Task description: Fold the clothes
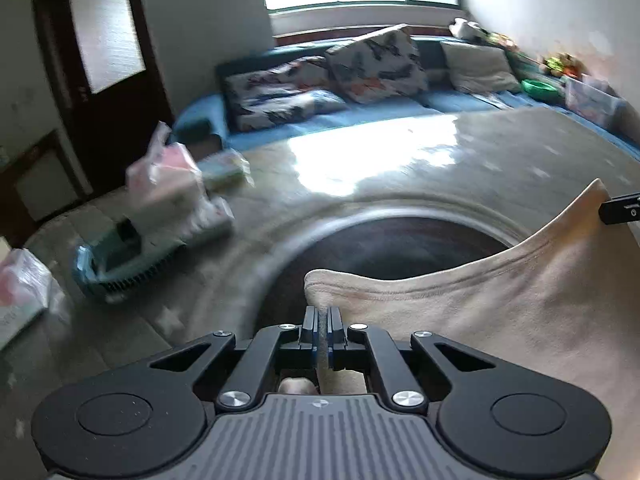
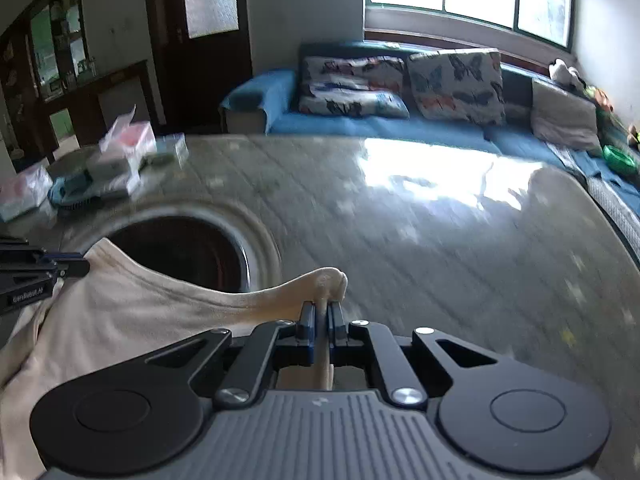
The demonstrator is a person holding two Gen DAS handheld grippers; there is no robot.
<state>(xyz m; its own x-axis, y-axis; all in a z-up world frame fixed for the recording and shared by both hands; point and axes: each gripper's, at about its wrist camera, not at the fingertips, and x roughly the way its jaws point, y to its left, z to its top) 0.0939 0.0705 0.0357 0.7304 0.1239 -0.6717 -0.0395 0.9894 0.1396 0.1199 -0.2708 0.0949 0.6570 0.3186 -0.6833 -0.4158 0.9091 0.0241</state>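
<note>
Pinching cream fabric between closed jaws, the left gripper (image 1: 322, 322) holds one upper corner of a pale garment (image 1: 500, 320), and the right gripper (image 2: 322, 316) is clamped the same way on the other upper corner, a small knob of cloth bunched just past its fingers. Between the two grips a stitched, curved edge sags like a neckline or armhole, so the piece looks like a sleeveless top or tee, though its full shape is out of view. It hangs in the air in front of the person, held up above the near part of a grey marbled table (image 2: 440, 240) that has a dark round recess (image 2: 192, 252) in it, and the cloth drops below both cameras.

My reading is that the task is at the lift-and-spread step: the garment is stretched by its top edge, ready to be laid out. The next move calls for both grippers to travel together, keeping the top edge taut and level, and lower the cloth flat onto open table surface, clear of the recess and of the basket and packets (image 2: 100, 176) at the far left.

The top edge runs left to right between the grippers; the long axis appears to hang downward from it.
</note>
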